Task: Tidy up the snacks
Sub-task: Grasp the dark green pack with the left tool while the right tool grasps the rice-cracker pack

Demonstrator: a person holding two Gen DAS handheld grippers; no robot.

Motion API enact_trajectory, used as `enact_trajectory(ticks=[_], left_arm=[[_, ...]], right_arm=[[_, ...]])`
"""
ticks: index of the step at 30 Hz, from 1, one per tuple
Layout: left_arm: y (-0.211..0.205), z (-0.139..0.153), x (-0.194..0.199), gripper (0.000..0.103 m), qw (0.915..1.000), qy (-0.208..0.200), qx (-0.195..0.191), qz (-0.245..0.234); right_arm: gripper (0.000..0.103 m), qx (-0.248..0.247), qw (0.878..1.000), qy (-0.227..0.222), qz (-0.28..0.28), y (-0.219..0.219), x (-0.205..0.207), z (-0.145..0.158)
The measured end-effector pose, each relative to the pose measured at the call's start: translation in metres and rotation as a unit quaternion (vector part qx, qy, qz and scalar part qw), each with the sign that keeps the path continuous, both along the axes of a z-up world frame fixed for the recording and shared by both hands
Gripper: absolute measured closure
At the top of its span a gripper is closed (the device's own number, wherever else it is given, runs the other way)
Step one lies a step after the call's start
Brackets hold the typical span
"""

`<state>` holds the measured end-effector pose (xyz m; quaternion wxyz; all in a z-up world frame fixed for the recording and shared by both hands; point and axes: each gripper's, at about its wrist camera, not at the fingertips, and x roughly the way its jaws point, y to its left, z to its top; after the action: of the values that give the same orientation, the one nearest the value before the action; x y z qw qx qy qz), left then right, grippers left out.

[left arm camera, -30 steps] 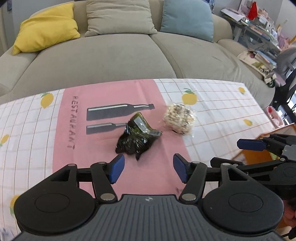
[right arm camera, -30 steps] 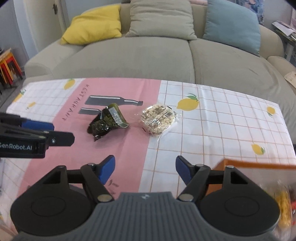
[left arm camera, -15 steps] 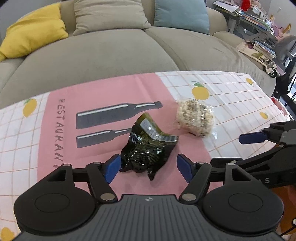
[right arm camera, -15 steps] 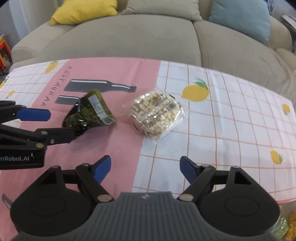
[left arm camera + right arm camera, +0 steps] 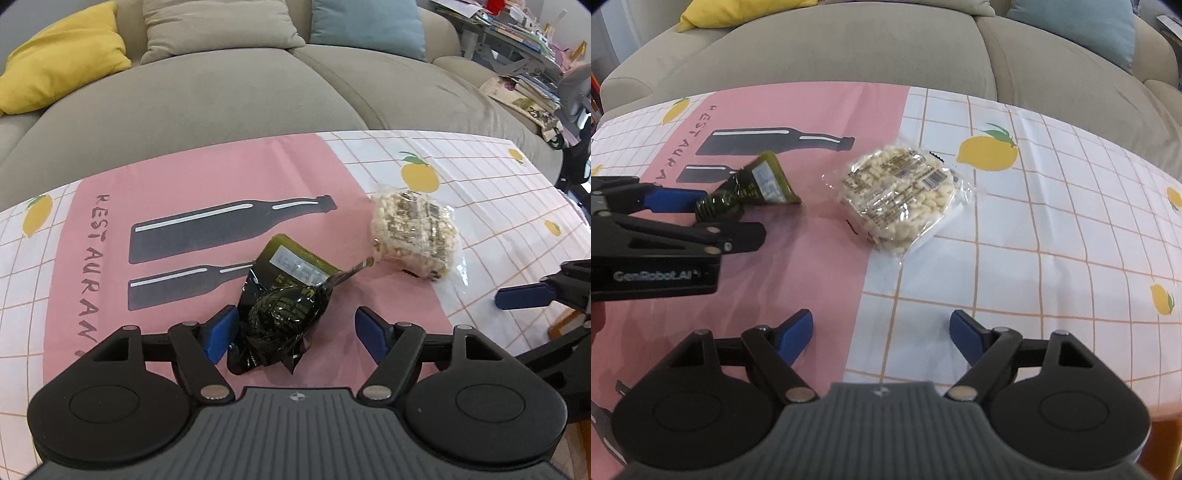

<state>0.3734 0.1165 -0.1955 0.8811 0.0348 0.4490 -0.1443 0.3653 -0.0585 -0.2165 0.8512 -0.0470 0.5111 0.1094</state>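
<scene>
While spread, left tool [image 5: 297, 332] straddles dark green packet [image 5: 280, 306], left pad [image 5: 221, 334] touching

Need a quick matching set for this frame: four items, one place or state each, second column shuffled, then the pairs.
Items:
1. green packet
2. clear rice-cake pack
3. yellow cushion
4. right gripper

Places or states:
A. on the sofa
B. between the left gripper's open fingers
C. open above bare tablecloth, nothing between its fingers
D. lying where the pink panel meets the white grid

Pairs: 1-B, 2-D, 3-A, 4-C
</scene>
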Motion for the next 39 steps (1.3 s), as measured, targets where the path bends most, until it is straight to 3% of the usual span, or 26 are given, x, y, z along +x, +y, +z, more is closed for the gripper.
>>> enact_trajectory(ticks=[2,3,5,11,15,21,29,33,39], left_arm=[[0.0,-0.001,-0.001,0.027,0.9999,-0.004,0.003,0.01],[0.001,-0.001,-0.001,0.039,0.9998,-0.008,0.007,0.015],[0.002,0.0,-0.002,0.054,0.9996,-0.014,0.012,0.024],[0.009,0.004,-0.002,0.054,0.9988,-0.001,-0.006,0.049],[0.008,0.005,-0.003,0.055,0.9982,0.007,0.006,0.06],[0.012,0.005,-0.001,0.054,0.9972,0.016,-0.006,0.072],[0.011,0.005,-0.001,0.054,0.9967,0.017,-0.005,0.08],[0.011,0.006,-0.002,0.055,0.9953,0.027,-0.015,0.091],[0.01,0.009,-0.02,0.055,0.9892,0.053,-0.033,0.133]], right_arm=[[0.022,0.0,1.0,-0.001,0.001,0.0,0.001,0.0],[0.022,-0.001,1.0,-0.002,0.002,0.001,0.001,0.0],[0.022,-0.002,1.0,-0.003,0.003,0.001,0.001,0.0],[0.023,-0.007,0.999,-0.031,0.006,0.004,0.006,0.007],[0.01,-0.014,0.998,-0.059,0.02,0.009,0.018,0.011],[0.003,-0.046,0.993,-0.099,0.046,0.015,0.048,0.012],[0.003,-0.023,0.997,-0.059,0.047,0.008,0.079,-0.006],[0.016,0.014,0.998,-0.054,0.027,0.002,0.076,-0.008],[0.03,0.017,0.998,-0.06,0.03,0.01,0.051,-0.004]])
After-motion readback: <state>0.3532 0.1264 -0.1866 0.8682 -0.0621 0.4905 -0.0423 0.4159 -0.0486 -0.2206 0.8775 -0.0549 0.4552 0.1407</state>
